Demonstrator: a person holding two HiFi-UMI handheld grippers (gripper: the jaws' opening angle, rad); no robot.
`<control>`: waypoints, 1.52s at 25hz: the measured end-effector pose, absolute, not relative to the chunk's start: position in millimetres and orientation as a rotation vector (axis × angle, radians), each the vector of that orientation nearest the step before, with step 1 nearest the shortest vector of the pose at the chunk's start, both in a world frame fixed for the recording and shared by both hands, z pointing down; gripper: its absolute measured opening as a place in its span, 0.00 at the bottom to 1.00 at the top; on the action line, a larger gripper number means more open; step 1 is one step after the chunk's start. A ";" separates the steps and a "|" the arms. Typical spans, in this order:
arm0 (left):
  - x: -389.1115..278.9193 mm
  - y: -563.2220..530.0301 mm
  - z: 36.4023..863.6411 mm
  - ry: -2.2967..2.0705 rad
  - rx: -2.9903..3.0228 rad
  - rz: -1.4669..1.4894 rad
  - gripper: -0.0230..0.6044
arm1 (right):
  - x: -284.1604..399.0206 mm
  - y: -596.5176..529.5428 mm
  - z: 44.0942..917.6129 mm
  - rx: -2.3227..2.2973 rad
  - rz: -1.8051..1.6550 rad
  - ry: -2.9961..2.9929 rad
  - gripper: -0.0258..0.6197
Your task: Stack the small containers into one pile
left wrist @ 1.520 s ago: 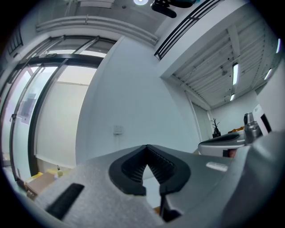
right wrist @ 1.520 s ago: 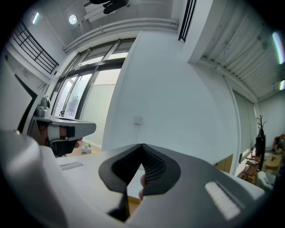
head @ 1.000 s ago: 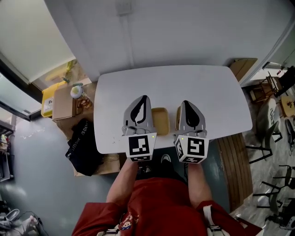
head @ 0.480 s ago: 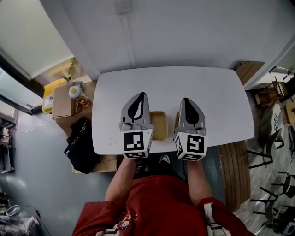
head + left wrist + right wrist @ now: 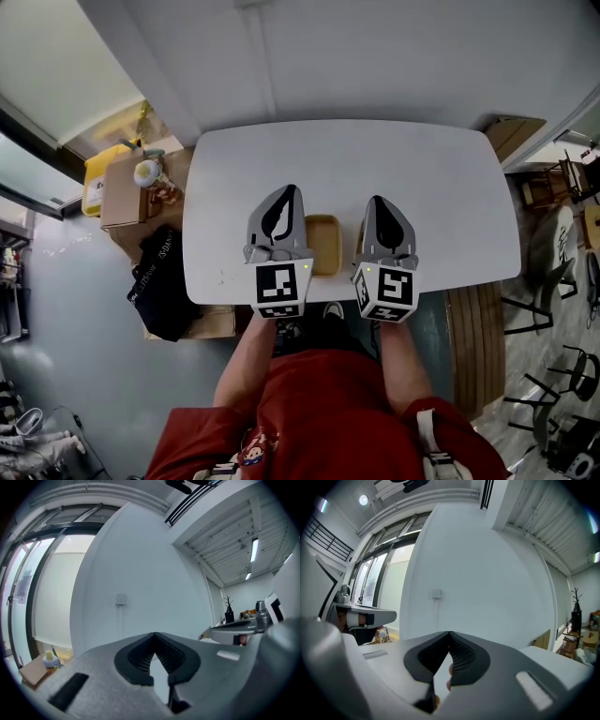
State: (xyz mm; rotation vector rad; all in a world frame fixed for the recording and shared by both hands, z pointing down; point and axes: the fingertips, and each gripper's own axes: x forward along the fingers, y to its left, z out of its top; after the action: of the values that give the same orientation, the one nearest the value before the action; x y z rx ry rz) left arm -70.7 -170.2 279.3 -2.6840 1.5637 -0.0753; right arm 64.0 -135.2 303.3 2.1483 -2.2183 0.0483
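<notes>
A small tan container (image 5: 324, 244) sits on the white table (image 5: 347, 169) near its front edge, between my two grippers. A second tan container (image 5: 360, 238) shows only as a sliver, mostly hidden under the right gripper. My left gripper (image 5: 287, 191) hovers just left of the tan container, shut and empty. My right gripper (image 5: 377, 201) hovers at its right, also shut and empty. Both point away from me toward the wall. In the left gripper view the shut left gripper (image 5: 154, 635) faces the white wall. The right gripper (image 5: 449, 633) does the same in its own view.
Cardboard boxes (image 5: 125, 195), a yellow bin (image 5: 92, 183) and a black bag (image 5: 157, 281) lie on the floor left of the table. A wooden bench (image 5: 474, 337) and chairs (image 5: 562, 375) stand at the right. The wall runs close behind the table.
Both grippers stay side by side, shut, over the table's front edge. Only the head view has drifted slightly.
</notes>
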 end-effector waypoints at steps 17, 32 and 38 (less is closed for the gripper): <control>-67.1 -173.3 398.6 1.634 -2.802 -0.512 0.15 | 59.0 -138.8 424.3 1.886 0.423 -2.070 0.10; -64.6 -163.3 496.5 1.654 -2.910 -0.882 0.21 | 41.5 -129.3 515.8 1.611 0.704 -1.949 0.19; -68.3 -152.0 537.7 1.636 -2.993 -1.063 0.29 | 38.8 -125.4 540.8 1.538 0.776 -1.855 0.20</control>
State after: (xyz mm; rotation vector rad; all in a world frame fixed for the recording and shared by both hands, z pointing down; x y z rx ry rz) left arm -68.3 -152.0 537.7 -2.9933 1.6364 -1.0633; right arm 38.8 -125.4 540.8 1.5380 -1.8546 0.7760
